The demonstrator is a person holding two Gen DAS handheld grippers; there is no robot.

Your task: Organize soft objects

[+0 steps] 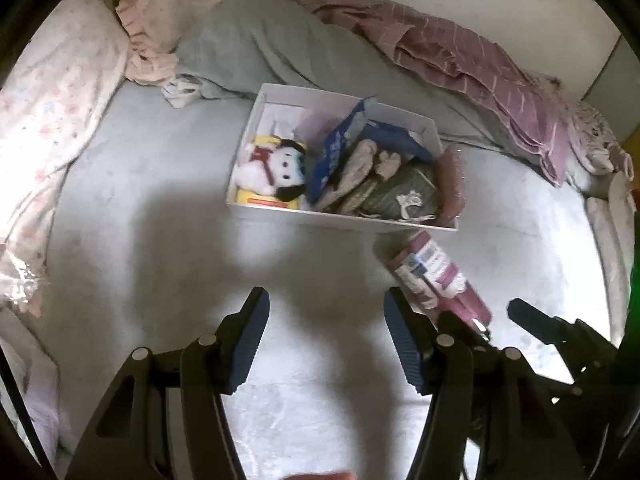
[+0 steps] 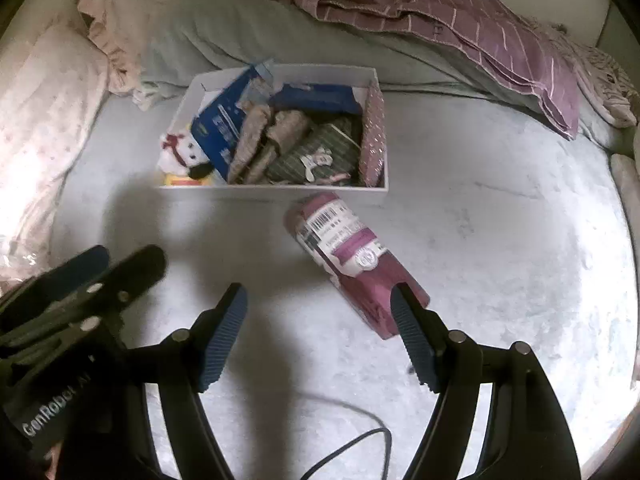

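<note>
A white box (image 2: 276, 192) is seen on a pale bed sheet (image 2: 500, 248), its near wall facing both cameras. It is filled with soft things: a white plush toy (image 1: 272, 170) at its left end, a blue packet (image 2: 222, 126), rolled grey-brown cloths (image 2: 260, 140), a dark green striped bundle (image 2: 316, 156) and a pink dotted piece (image 2: 374, 136) stood against its right wall. Just outside the near wall, apart from it, a maroon wrapped roll (image 2: 352, 256) with a white label lies flat on the sheet, slanting toward the lower right.

Open sheet is left in front of the box and to its right. The far side is closed off by a grey-green blanket (image 1: 260, 44) and a purple striped cloth (image 2: 480, 36); the left side is bounded by floral pink bedding (image 1: 52, 120). A dark cable (image 2: 360, 444) lies on the sheet at the near edge.

Both tools are angled steeply down at the sheet, side by side. The left gripper (image 1: 326, 344) is spread wide with nothing between its pads. The right gripper (image 2: 320, 336) is likewise wide open and empty, its right finger overlapping the roll's near end in view; whether it touches cannot be told.
</note>
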